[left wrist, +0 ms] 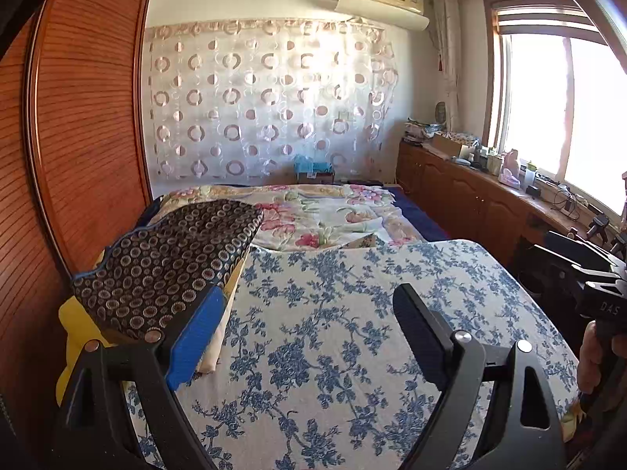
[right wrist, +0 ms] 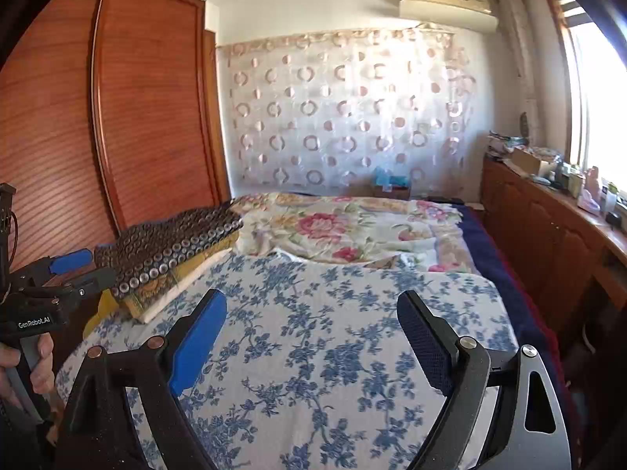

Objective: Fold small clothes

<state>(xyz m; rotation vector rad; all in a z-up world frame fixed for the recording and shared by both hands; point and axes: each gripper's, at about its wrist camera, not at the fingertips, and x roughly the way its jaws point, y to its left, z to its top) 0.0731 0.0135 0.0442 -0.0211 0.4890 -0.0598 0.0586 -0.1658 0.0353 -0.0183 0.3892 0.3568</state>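
Folded stack (left wrist: 164,262) beside wardrobe (left wrist: 78,137) — blue-flowered sheet (left wrist: 345,333) bare before open tongs (left wrist: 309,325).

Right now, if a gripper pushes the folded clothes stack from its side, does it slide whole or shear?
The folded clothes stack probably shears: loose soft layers with edges not flush. The dark circle-print top piece overhangs, so likely slides first. Looks light.

2 grippers up: left gripper (left wrist: 309,321), right gripper (right wrist: 311,329); 1 stack of folded clothes (right wrist: 172,250); 1 bed (right wrist: 313,337); 1 air conditioner (right wrist: 446,4).
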